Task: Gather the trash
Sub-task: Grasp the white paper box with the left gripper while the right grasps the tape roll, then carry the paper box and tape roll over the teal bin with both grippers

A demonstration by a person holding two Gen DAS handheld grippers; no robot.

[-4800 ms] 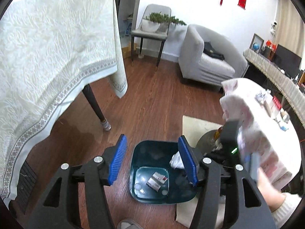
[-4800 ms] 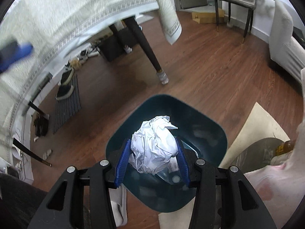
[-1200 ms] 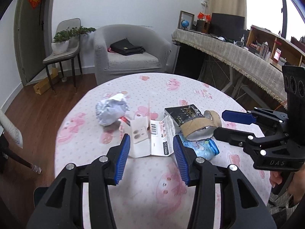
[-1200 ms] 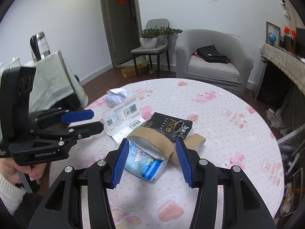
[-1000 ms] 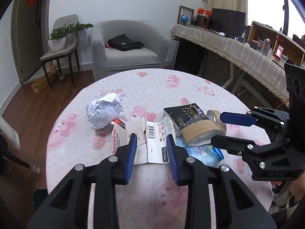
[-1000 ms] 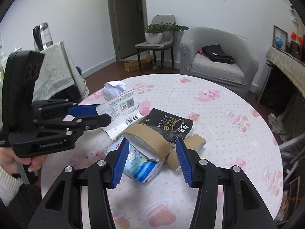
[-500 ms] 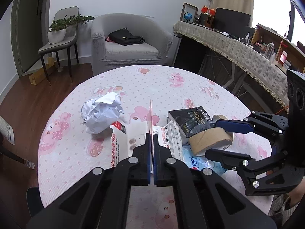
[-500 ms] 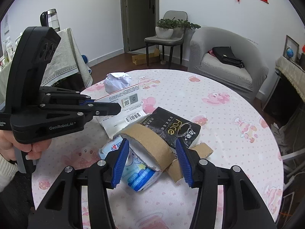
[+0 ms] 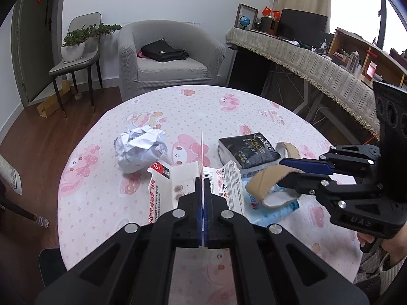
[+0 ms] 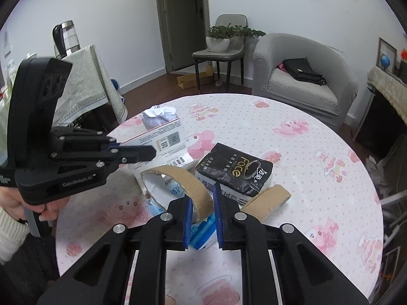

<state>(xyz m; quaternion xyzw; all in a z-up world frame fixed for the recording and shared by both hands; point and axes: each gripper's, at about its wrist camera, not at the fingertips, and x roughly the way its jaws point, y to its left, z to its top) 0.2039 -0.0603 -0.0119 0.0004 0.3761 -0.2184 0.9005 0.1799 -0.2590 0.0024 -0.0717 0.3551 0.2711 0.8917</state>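
Observation:
My left gripper point(image 9: 202, 181) is shut on the upright flap of a white card package point(image 9: 178, 185) with a barcode, which lies on the pink round table point(image 9: 203, 106). The right wrist view shows that gripper point(image 10: 150, 153) from the side, clamping the package point(image 10: 165, 139). My right gripper point(image 10: 202, 198) is closing on a curled brown cardboard strip point(image 10: 183, 178), and its blue pads touch the strip's near end. From the left wrist view, the right gripper point(image 9: 285, 171) pinches the strip point(image 9: 267, 178). A blue wipes pack point(image 10: 203, 228) lies under the strip.
A crumpled paper ball point(image 9: 140, 150) sits left of the package. A black tissue pack point(image 10: 235, 171) and a second cardboard piece point(image 10: 267, 200) lie to the right. Behind the table stand a grey armchair point(image 9: 165, 63) and a chair with a plant point(image 9: 73, 61).
The left jaws came together on the package's flap. The right jaws narrowed from wide apart onto the cardboard strip. Earlier, both grippers were over a dark bin on the floor.

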